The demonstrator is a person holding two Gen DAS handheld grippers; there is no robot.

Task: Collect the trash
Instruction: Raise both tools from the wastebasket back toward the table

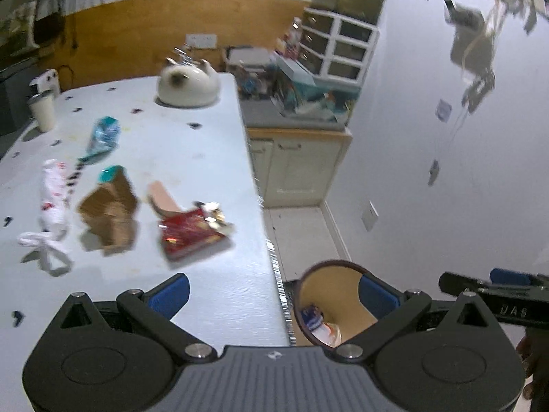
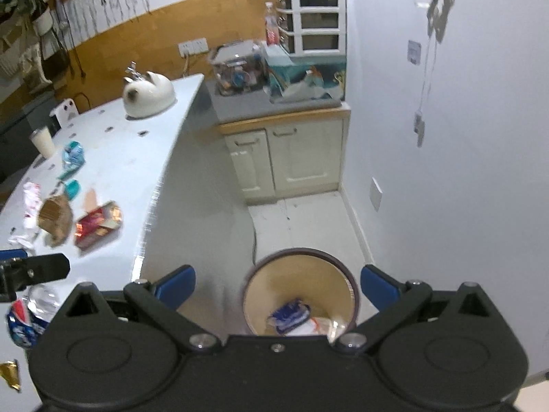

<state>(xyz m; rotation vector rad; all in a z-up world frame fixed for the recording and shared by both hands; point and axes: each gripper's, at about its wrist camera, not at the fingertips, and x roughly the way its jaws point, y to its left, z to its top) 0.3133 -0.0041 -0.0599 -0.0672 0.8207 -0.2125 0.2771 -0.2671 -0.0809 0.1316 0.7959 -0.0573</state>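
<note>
left wrist view looks down across the table, the bin at its edge; right wrist view hangs above the bin; both share it.

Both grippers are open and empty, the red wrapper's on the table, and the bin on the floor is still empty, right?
Not quite: the bin already holds trash, a blue-and-white wrapper among it, as the right wrist view shows. The rest stands: left gripper and right gripper are open and empty, and the red wrapper lies on the table.

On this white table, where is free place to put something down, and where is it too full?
Bare table lies between the cat-shaped ornament and the red wrapper, along the right edge. The left part is crowded: torn cardboard, white plastic bag, blue wrapper.
</note>
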